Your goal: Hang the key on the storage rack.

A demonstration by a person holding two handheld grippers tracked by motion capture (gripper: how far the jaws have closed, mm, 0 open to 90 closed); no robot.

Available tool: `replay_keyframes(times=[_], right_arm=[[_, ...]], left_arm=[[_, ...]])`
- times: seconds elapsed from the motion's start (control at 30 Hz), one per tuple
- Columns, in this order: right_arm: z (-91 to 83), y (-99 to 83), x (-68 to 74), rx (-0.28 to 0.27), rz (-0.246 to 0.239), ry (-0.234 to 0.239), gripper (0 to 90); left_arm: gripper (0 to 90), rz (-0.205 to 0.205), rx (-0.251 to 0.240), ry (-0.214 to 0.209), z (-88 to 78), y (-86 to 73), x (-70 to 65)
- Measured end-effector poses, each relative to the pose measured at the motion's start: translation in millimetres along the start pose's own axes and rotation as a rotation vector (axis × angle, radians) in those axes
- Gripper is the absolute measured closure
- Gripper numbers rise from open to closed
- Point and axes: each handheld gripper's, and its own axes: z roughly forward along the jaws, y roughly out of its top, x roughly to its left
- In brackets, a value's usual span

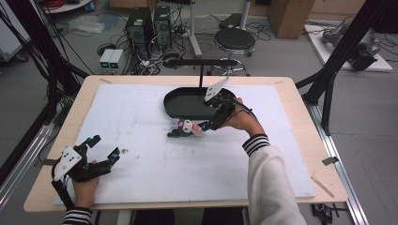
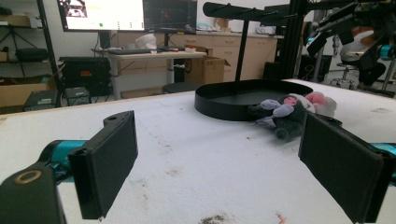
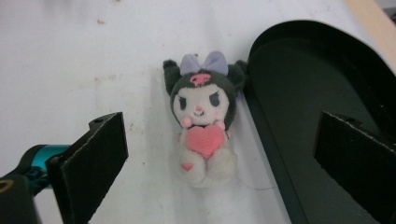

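Right gripper view shows the plush's (image 3: 204,123) face; both tongs gape, empty.

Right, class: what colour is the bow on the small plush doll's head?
Lilac, on the small dark-hooded plush doll; the right gripper view shows it best.

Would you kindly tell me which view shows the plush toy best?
The right gripper view: the plush toy lies face-up, close, between open fingers. The high view shows it small beside the black tray; the left gripper view shows it side-on.
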Motion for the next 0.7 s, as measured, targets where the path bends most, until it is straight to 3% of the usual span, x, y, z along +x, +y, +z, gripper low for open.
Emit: replay_keyframes(times=[0.2, 0.37, 0.7], right_arm=[[12.6, -2.1, -1.1, 0.042, -0.008, 0.023, 2.5], [27.2, -4.4, -1.3, 0.12, -0.023, 0.028, 2.5], [40.8, -6.4, -1.9, 0.16, -0.013, 0.046, 5.0]], left_arm=[[12.2, 0.002, 0.0, 0.0, 0.0, 0.0, -0.1], [12.2, 0.0, 0.0, 0.0, 0.0, 0.0, 0.0], [12.2, -0.002, 0.0, 0.002, 0.4, 0.0, 0.1]])
